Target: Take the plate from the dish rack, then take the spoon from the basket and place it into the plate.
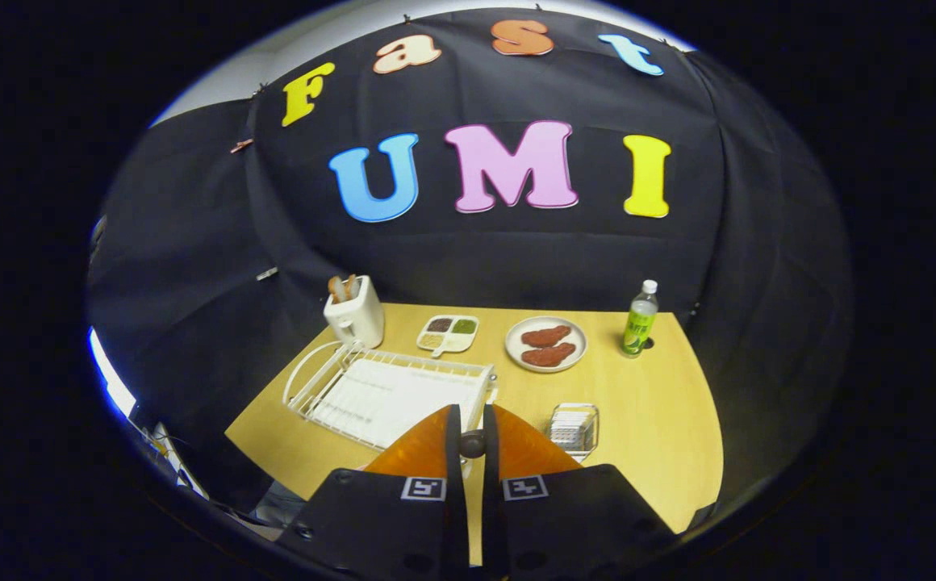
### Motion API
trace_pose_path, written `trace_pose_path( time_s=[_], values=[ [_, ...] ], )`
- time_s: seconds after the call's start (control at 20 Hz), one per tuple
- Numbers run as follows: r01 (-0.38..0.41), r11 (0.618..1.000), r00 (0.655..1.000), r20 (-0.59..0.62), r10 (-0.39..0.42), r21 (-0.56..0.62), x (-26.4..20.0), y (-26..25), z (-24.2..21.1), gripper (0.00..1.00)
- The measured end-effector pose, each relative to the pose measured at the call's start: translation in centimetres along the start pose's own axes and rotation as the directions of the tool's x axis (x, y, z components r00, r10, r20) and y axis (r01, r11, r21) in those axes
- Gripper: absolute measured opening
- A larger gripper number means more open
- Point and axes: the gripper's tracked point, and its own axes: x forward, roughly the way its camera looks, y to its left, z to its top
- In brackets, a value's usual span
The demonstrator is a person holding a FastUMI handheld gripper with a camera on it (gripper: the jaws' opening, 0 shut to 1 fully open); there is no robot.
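Black cloth walls close off the booth, and a pale wooden desk (645, 403) fills the floor of it. Largest on the desk is the white wire dish rack (391, 391), lying left of centre and just ahead of the gripper (471, 413). The gripper hangs above the near edge, its two fingers drawn together to a narrow slit with nothing clamped between them.

A thin white arc (304, 373) curves round the rack's left end. I take it for the rim of the plate to be fetched, though it could be part of the wire frame. Far right of the rack sits a second plate (546, 344) carrying two reddish-brown pieces. It is no part of this step.

The small basket (574, 426) stands just right of the fingers. The spoon inside is too indistinct to pick out. A toaster (355, 316) stands at the far left, a divided dish (448, 333) sits between it and the food plate, and a green bottle (640, 319) stands far right.

The step in hand looks like the reach for the rack plate, not yet begun. To do it well, the fingers should part before the gripper descends. It should then swing left toward that arc, straddle the rim edge-on and close on plate alone, not wire. Lift straight up so the rack is not dragged.
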Motion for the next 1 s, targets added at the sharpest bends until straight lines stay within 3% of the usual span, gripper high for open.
trace_pose_path(
  time_s=[0.25, 0.45, 0.7, 1.0],
  values=[
    [-0.123, 0.992, 0.983, -0.135, 0.122, 0.002, 2.3, 6.5, -8.3, 0.11],
    [-0.167, 0.985, 0.97, -0.188, 0.156, -0.044, 5.6, 9.0, -13.1, 0.11],
    [-0.221, 0.972, 0.959, -0.198, 0.202, -0.079, 9.0, 10.9, -16.5, 0.11],
    [-0.287, 0.951, 0.94, -0.222, 0.258, -0.111, 8.4, 10.7, -18.7, 0.11]
  ],
)
